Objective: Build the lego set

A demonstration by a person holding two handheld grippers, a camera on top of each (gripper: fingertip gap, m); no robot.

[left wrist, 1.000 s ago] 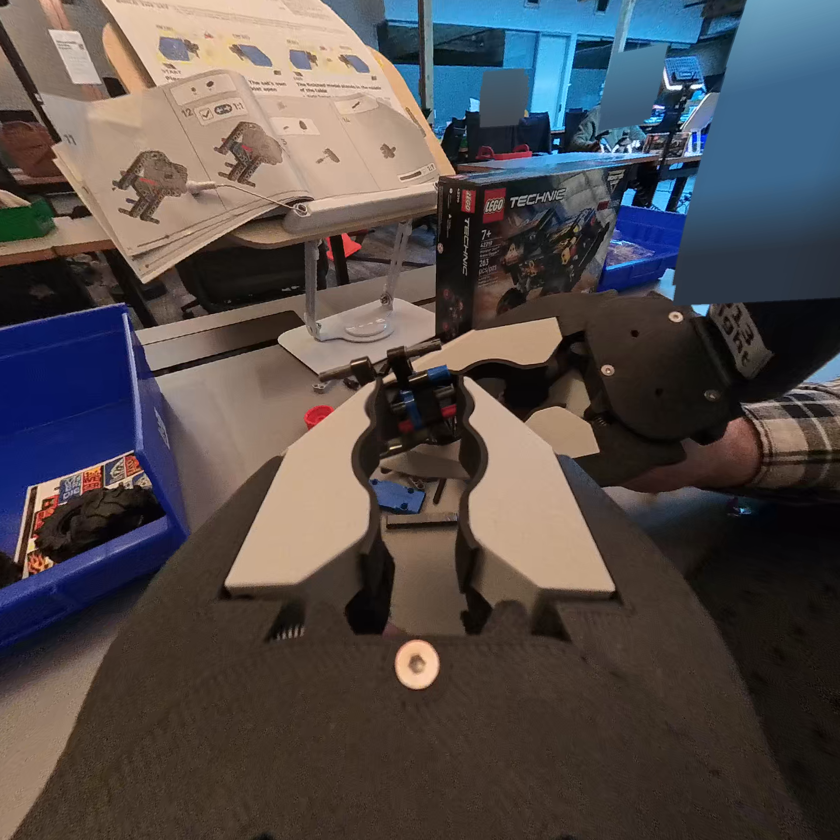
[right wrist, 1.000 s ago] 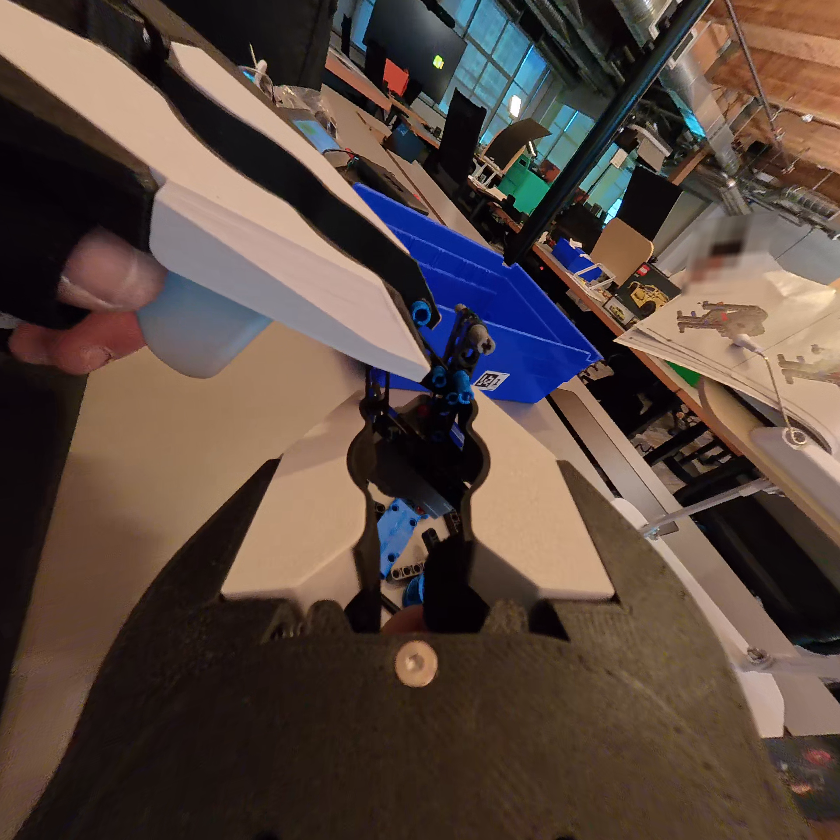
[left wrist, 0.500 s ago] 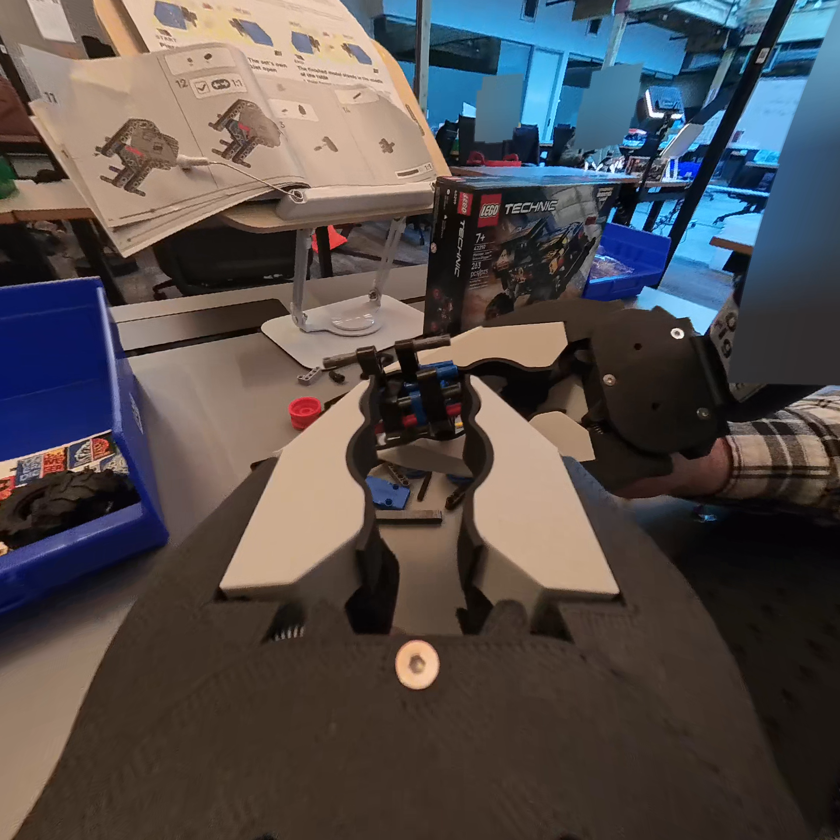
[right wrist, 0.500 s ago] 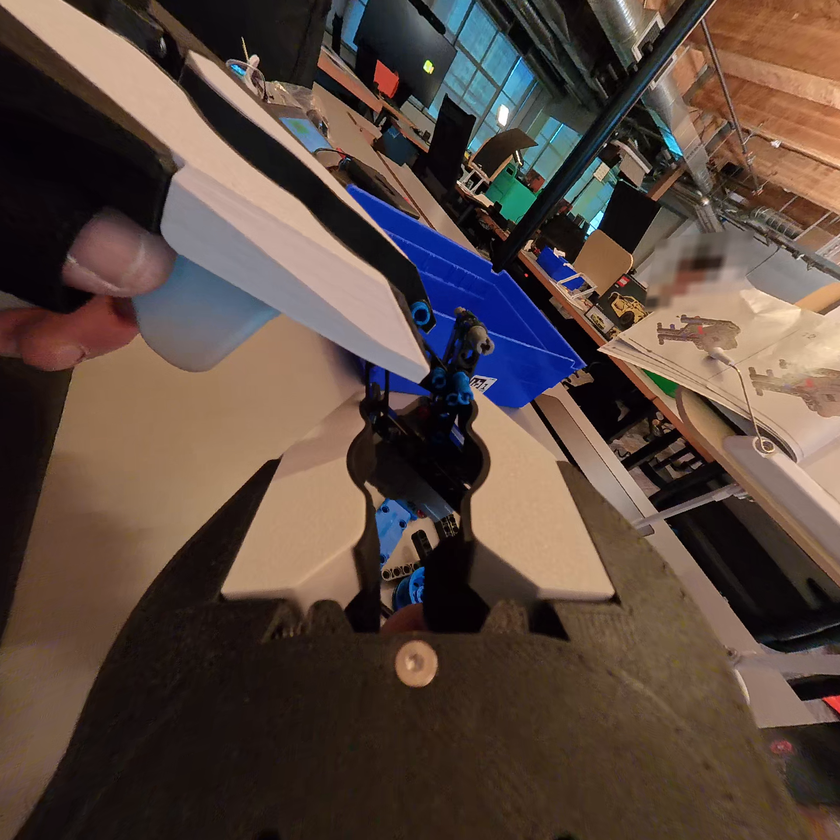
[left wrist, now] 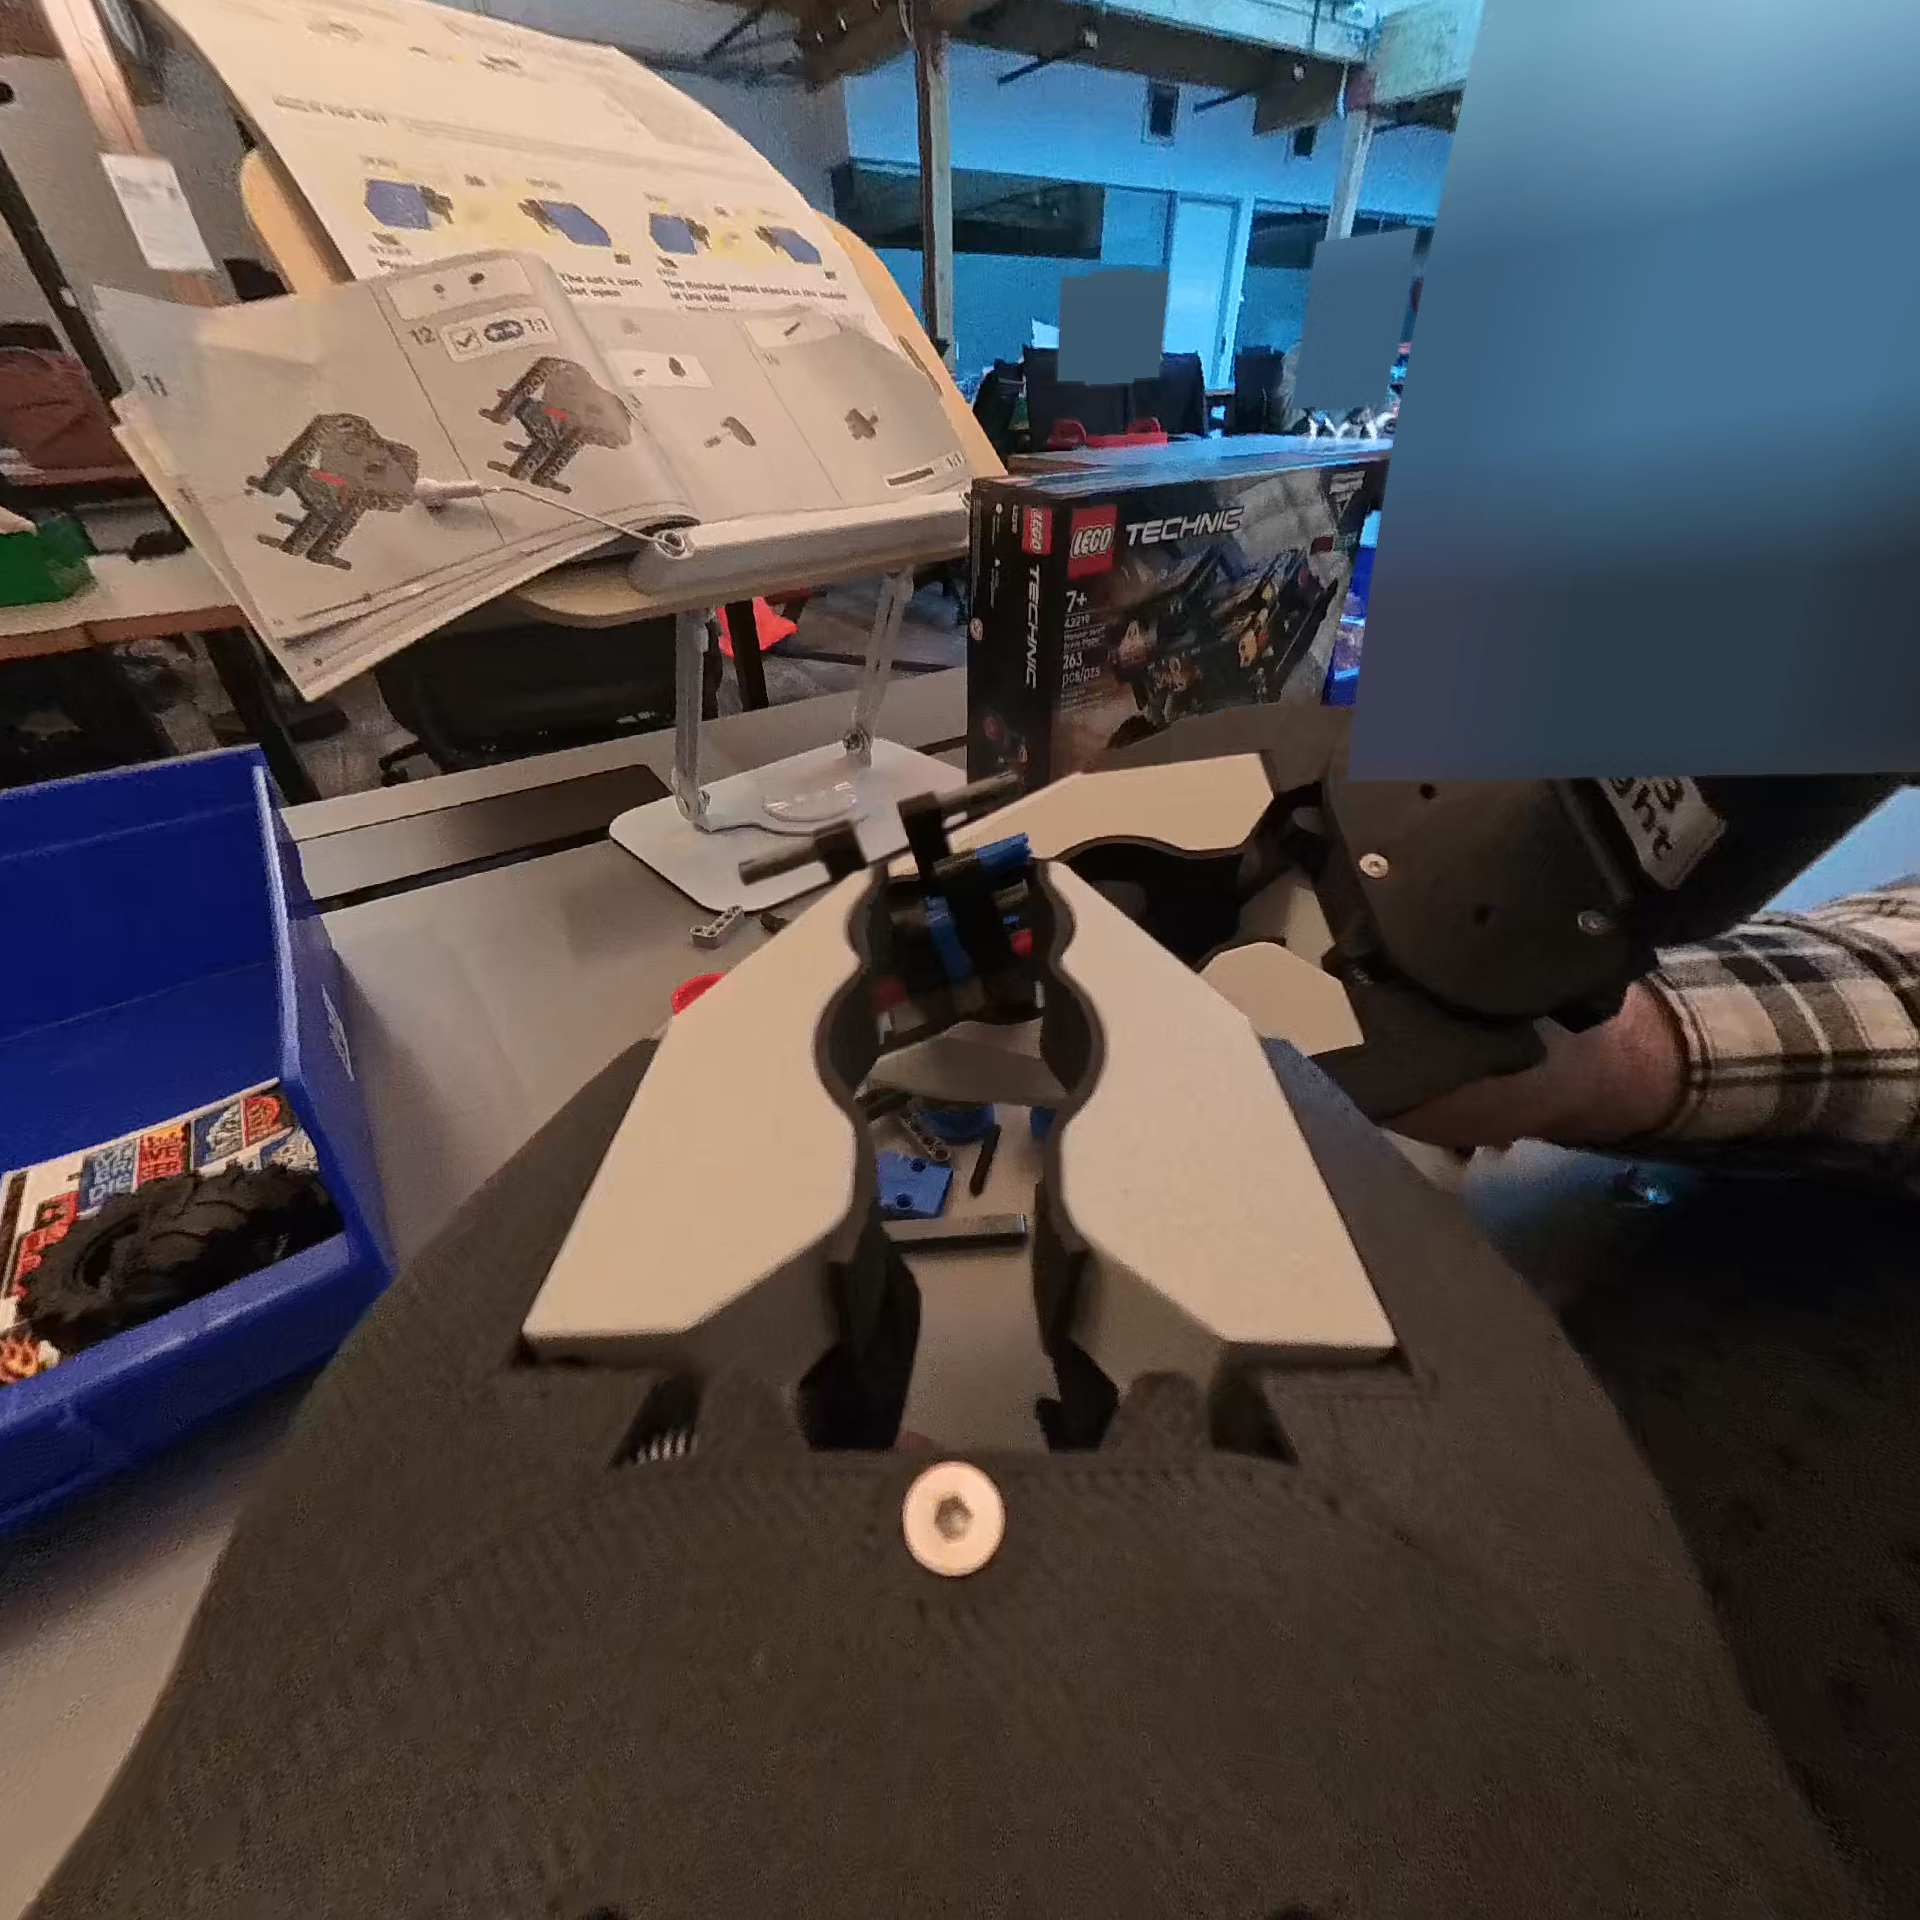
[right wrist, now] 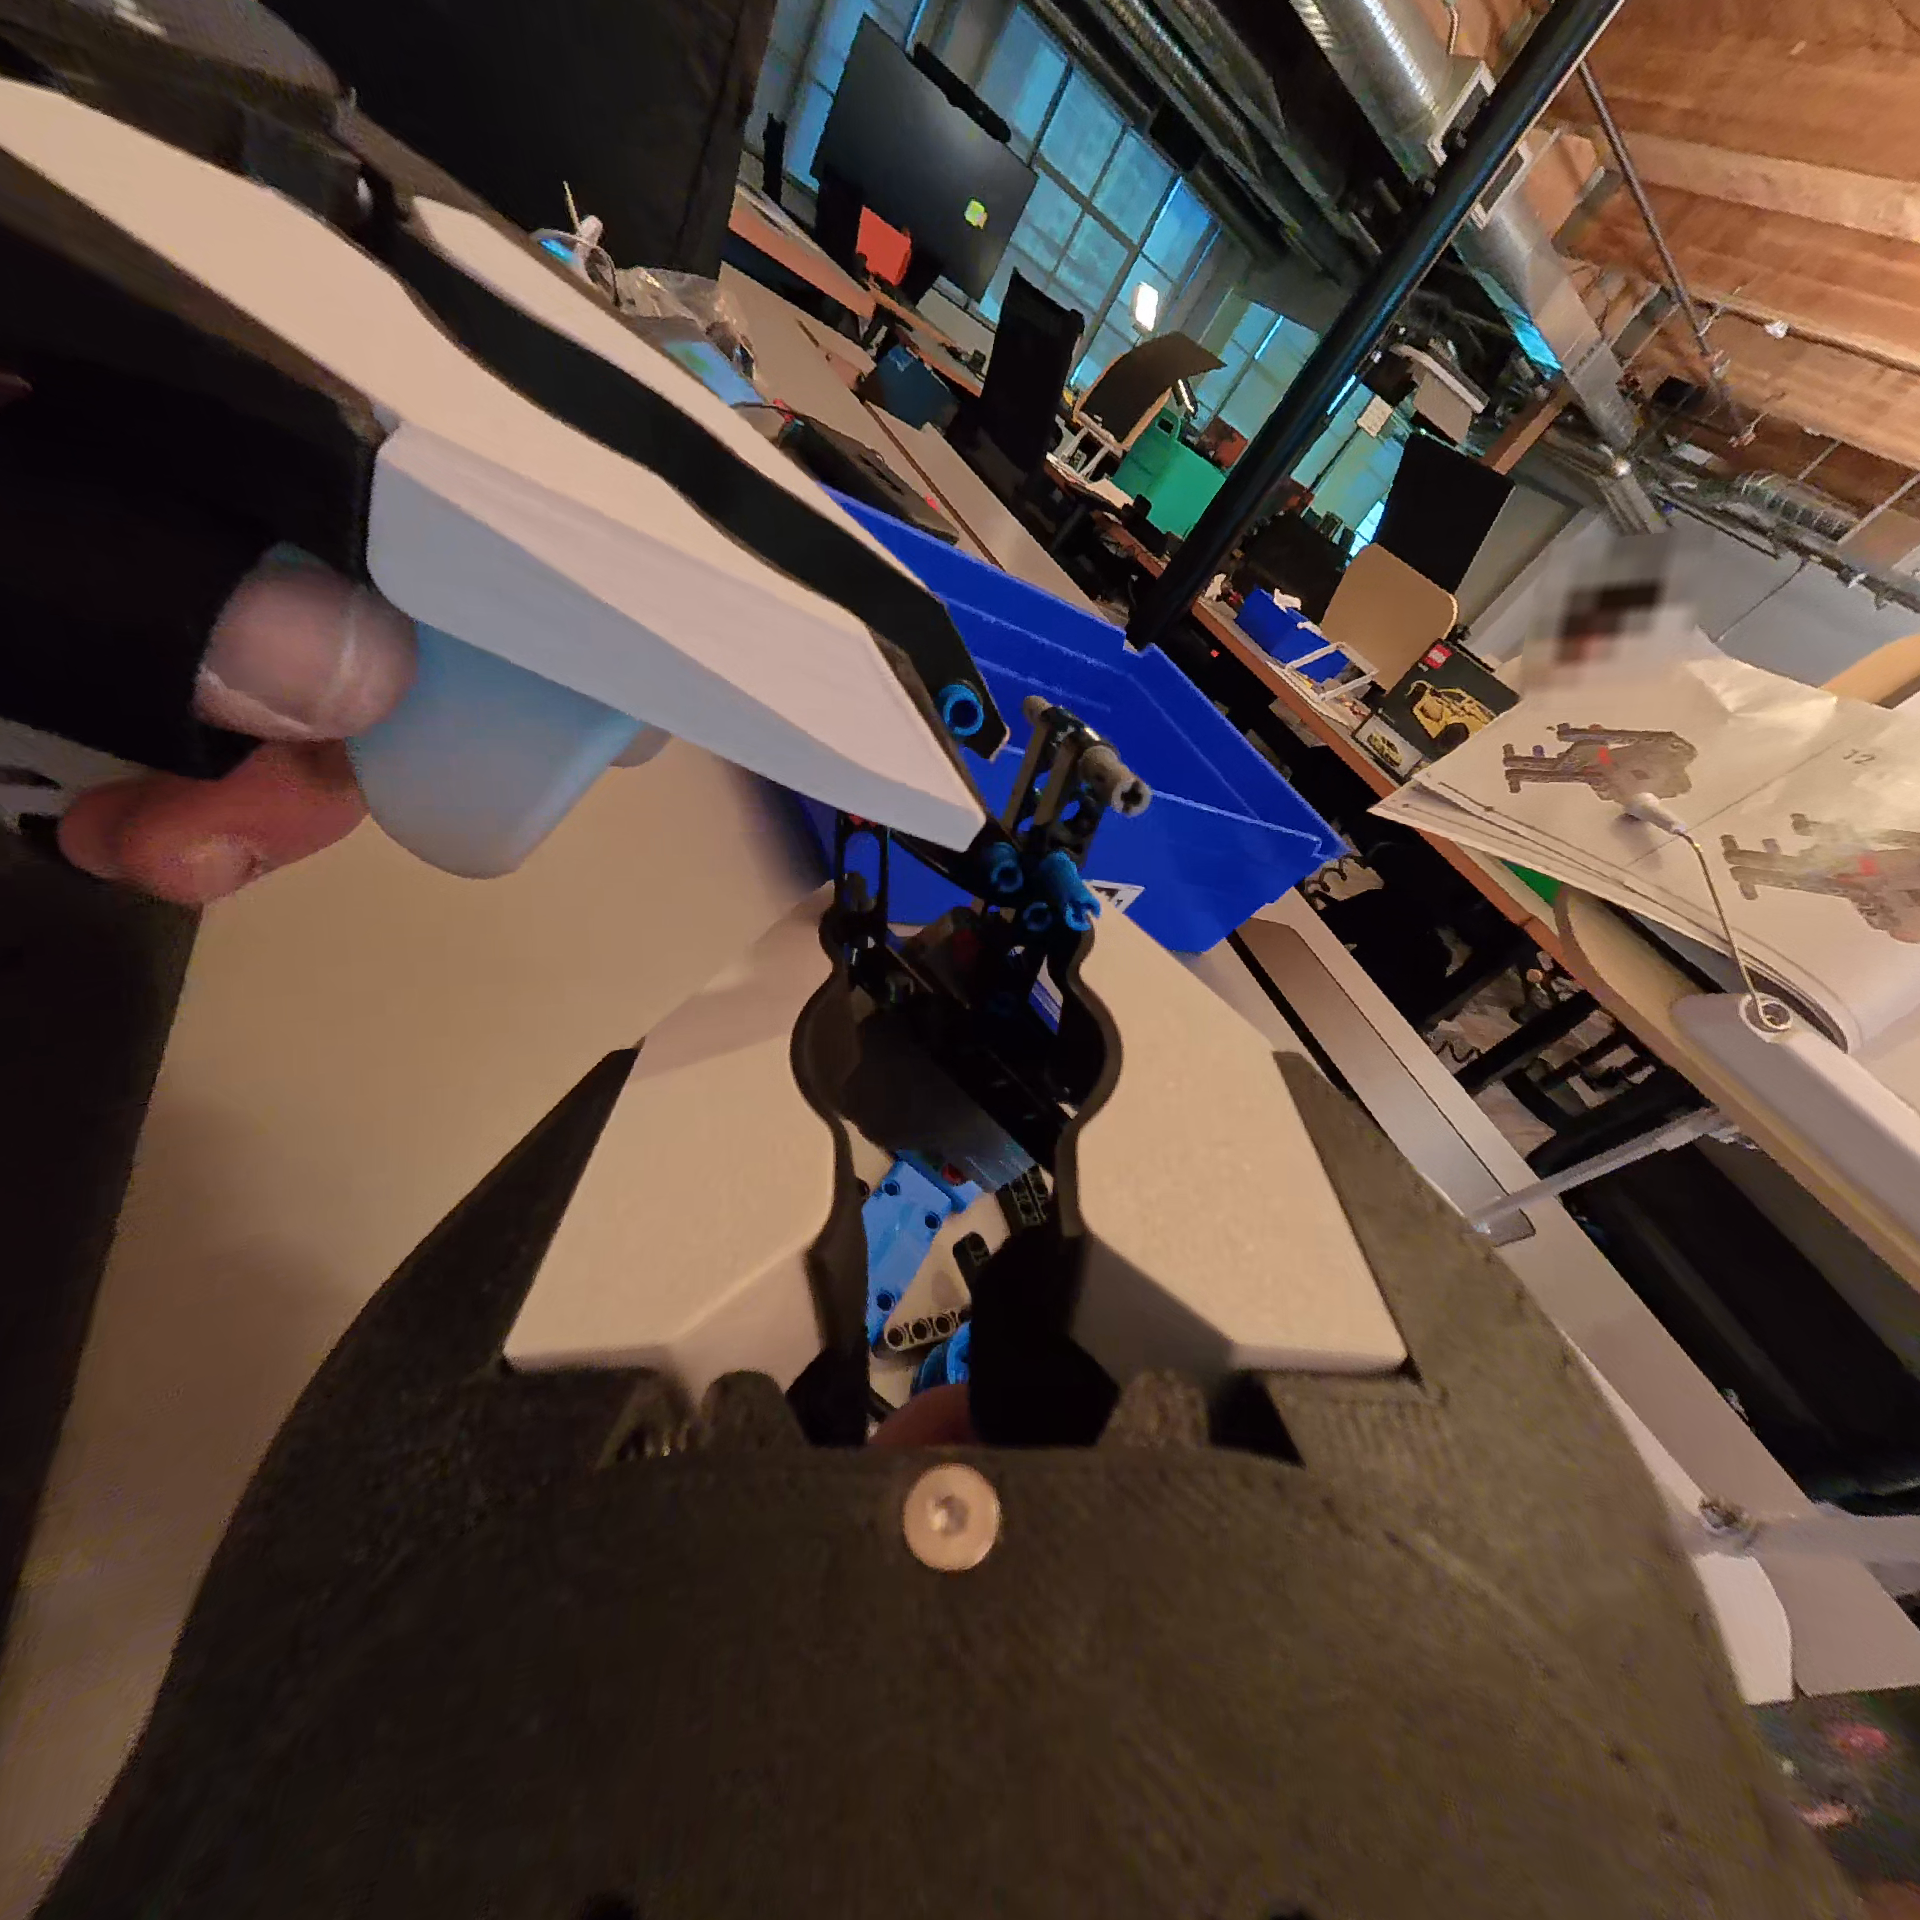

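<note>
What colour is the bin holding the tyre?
Blue bin, holding a black tyre; clearest in the left wrist view.

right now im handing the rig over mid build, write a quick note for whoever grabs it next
Left gripper: shut on the lego assembly, held above the table.
Right gripper: shut on the same assembly from the other side.
Loose parts: blue panel and black beam lie on the table under the grippers, a red piece to the left. A black tire sits in the blue bin.
Instruction booklet is open on its stand, with the set box beside it.
Done: a small sub-assembly.
Left: most of the build, tire included.
</note>
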